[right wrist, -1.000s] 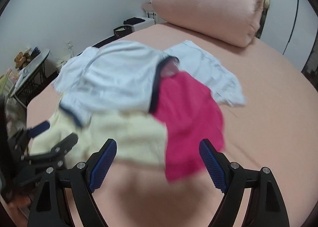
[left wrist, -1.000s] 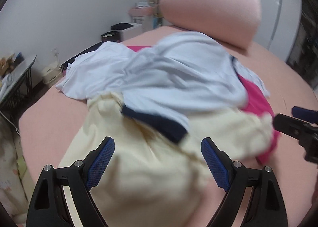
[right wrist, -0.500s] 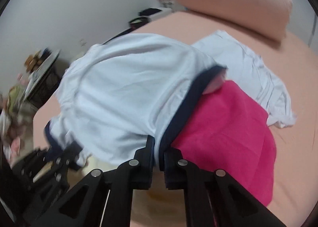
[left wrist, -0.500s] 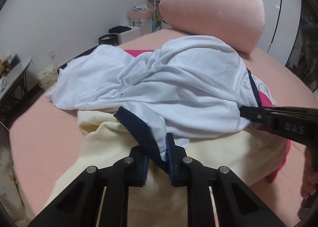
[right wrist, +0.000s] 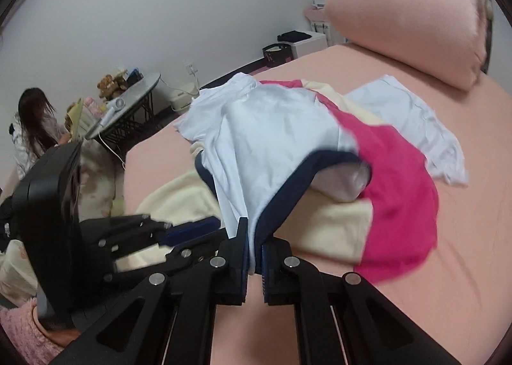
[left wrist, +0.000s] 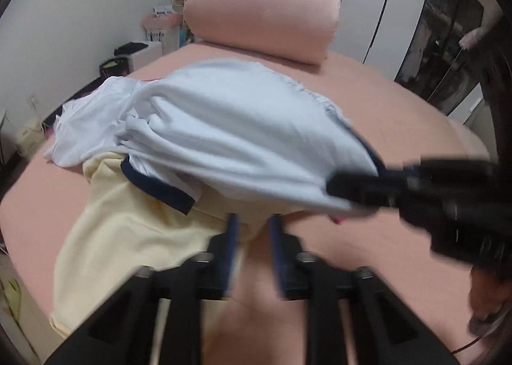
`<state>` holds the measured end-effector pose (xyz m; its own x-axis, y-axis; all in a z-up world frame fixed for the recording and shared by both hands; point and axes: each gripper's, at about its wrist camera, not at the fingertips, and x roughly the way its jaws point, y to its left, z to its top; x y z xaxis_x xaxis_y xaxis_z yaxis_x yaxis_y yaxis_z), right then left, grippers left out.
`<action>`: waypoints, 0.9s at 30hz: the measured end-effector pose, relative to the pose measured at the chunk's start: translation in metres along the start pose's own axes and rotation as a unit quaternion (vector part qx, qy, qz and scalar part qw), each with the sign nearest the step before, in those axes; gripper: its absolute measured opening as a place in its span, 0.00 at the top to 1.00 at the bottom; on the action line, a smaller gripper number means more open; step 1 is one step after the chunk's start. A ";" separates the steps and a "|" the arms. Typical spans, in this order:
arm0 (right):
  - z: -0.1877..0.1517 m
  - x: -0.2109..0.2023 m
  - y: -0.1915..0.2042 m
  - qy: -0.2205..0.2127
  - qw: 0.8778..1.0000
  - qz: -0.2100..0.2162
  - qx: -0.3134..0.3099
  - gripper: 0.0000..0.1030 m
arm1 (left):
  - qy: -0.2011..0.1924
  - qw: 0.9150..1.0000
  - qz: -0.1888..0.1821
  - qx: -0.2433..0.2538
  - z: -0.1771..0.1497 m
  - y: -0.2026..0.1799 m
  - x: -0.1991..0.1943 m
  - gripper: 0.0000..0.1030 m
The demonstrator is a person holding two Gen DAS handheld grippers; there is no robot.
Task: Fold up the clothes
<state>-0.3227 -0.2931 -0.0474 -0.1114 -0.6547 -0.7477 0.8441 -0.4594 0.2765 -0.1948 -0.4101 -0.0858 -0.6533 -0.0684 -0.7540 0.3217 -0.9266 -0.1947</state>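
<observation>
On the pink bed (right wrist: 464, 237), at about nine o'clock in the right wrist view, the left gripper (right wrist: 188, 232) reaches in from a bulky black body whose near end runs out of frame; its jaws have just been opening, they stand apart, and motion blur in its own view hides whether the cream garment (left wrist: 128, 237) beside them touches the pads. At six o'clock the right gripper (right wrist: 255, 253) is pressed together on the navy-trimmed hem of the white shirt (right wrist: 275, 141), lifting it off the heap. Toward three o'clock the magenta garment (right wrist: 400, 205) lies half buried, and another white garment (right wrist: 416, 122) sits partly behind it. The pink pillow (right wrist: 400, 19) at one o'clock is cut off by the lens rim.
</observation>
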 end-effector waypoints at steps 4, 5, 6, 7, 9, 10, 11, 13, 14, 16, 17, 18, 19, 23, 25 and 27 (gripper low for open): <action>-0.021 -0.023 0.014 -0.009 1.000 0.013 0.014 0.97 | 0.032 0.997 -0.054 -0.048 -0.006 0.005 -0.010 0.21; -0.024 -0.030 0.015 -0.014 1.000 0.017 0.017 0.97 | 0.039 0.996 -0.058 -0.062 -0.009 0.009 -0.012 0.21; -0.026 -0.035 0.018 -0.015 1.000 0.011 0.012 0.97 | 0.037 0.996 -0.045 -0.064 -0.010 0.011 -0.015 0.21; -0.030 -0.038 0.020 -0.013 1.000 0.010 0.008 0.97 | 0.032 0.997 -0.040 -0.059 -0.011 0.011 -0.018 0.22; -0.038 -0.045 0.023 -0.010 1.000 0.009 0.004 0.98 | 0.021 0.998 -0.030 -0.050 -0.013 0.010 -0.023 0.22; -0.040 -0.047 0.025 -0.008 1.000 0.007 -0.001 0.98 | 0.016 0.998 -0.025 -0.047 -0.014 0.010 -0.025 0.22; -0.042 -0.049 0.028 -0.006 1.000 0.006 -0.005 0.98 | 0.018 0.998 -0.025 -0.056 -0.010 0.014 -0.022 0.22; -0.043 -0.048 0.026 -0.004 1.000 -0.007 -0.003 0.98 | 0.010 0.997 -0.001 -0.080 -0.004 0.025 -0.022 0.22; -0.042 -0.047 0.021 -0.006 1.000 -0.031 0.002 0.98 | 0.001 0.996 -0.002 -0.091 -0.001 0.028 -0.024 0.22; -0.040 -0.048 0.009 -0.015 0.998 -0.055 0.026 0.98 | -0.001 0.996 0.004 -0.089 0.003 0.028 -0.017 0.22; -0.035 -0.044 -0.003 -0.019 0.997 -0.058 0.052 0.97 | -0.002 0.996 0.007 -0.087 0.006 0.028 -0.014 0.22; -0.033 -0.041 -0.010 -0.019 0.996 -0.058 0.069 0.97 | -0.001 0.997 0.013 -0.077 0.009 0.025 -0.005 0.21; -0.031 -0.038 -0.018 -0.019 0.994 -0.058 0.086 0.97 | 0.001 0.997 0.019 -0.076 0.011 0.023 0.005 0.22; 0.000 -0.010 -0.057 -0.030 0.983 -0.051 0.174 0.64 | 0.041 0.992 0.033 -0.111 0.013 0.040 0.053 0.22; 0.014 0.004 -0.060 -0.037 0.981 -0.048 0.183 0.41 | 0.044 0.989 0.038 -0.134 0.012 0.049 0.070 0.22; 0.027 0.022 -0.061 -0.041 0.982 -0.043 0.177 0.34 | 0.044 0.990 0.028 -0.133 0.013 0.051 0.080 0.32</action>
<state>-0.3911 -0.2957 -0.0638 -0.2280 -0.6442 -0.7301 0.5962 -0.6852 0.4185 -0.2396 -0.4672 -0.1485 -0.5714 -0.0735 -0.8174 0.5327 -0.7908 -0.3013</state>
